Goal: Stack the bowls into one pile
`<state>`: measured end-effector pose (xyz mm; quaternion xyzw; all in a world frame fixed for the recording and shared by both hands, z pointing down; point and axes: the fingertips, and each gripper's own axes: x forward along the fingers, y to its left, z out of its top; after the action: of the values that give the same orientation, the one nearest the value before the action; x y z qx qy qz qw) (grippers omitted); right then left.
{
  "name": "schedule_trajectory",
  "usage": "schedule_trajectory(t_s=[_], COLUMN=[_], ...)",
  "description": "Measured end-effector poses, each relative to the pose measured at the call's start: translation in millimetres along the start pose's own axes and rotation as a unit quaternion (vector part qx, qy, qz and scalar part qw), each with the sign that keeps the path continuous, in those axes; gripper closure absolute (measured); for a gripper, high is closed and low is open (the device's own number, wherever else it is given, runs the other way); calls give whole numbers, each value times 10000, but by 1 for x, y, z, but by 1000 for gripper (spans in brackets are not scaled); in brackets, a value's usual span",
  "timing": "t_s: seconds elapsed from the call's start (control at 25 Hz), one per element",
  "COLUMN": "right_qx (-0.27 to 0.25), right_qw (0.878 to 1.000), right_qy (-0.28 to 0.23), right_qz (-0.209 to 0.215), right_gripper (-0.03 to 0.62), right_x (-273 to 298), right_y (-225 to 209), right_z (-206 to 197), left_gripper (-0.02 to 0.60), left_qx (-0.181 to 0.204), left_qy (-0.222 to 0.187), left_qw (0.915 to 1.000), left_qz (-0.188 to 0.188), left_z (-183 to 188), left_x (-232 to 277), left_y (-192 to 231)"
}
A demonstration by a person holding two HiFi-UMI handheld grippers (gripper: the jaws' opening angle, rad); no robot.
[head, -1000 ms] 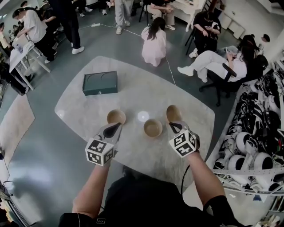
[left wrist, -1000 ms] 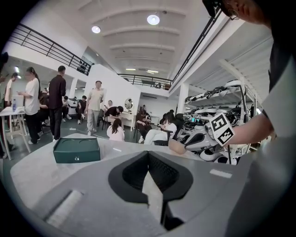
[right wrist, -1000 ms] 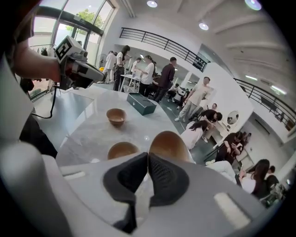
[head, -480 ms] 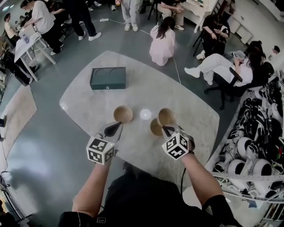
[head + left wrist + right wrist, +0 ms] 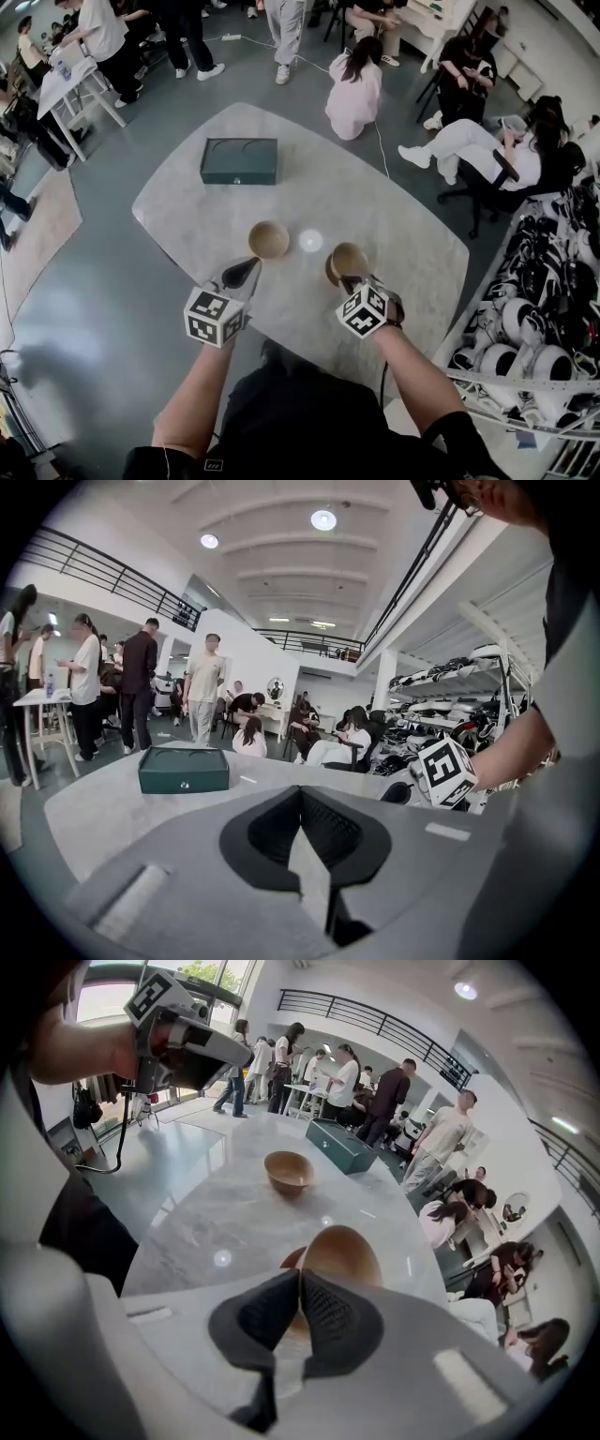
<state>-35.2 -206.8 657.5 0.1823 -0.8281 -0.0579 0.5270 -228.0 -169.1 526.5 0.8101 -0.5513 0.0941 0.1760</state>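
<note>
Head view: over the rounded marble table (image 5: 403, 220), the right gripper (image 5: 352, 278) pinches a smooth wooden bowl (image 5: 350, 259) above a second bowl (image 5: 329, 274).
Left gripper view: the left gripper (image 5: 300, 795) has its ribbed pads pressed together, empty.
Right gripper view: a third bowl (image 5: 289, 1172) stands apart.

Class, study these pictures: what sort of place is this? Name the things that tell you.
Probably a big open workshop or lab hall, not a home: a balcony railing under a high ceiling, racks of white headgear beside the table, and many people standing or seated around.
</note>
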Motion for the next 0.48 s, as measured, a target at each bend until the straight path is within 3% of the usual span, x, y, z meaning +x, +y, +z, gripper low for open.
schedule_trajectory(t_s=[0.48], right_qx=[340], right_qw=[9992], right_qy=[132], right_qz=[172], right_gripper=[558], right_x=[13], right_y=[6], right_z=[-9], left_gripper=[572], left_qx=[53], left_qy=[4], left_qw=[10000], left_qz=[32], left_z=[-1], left_x=[-3], left_y=[0])
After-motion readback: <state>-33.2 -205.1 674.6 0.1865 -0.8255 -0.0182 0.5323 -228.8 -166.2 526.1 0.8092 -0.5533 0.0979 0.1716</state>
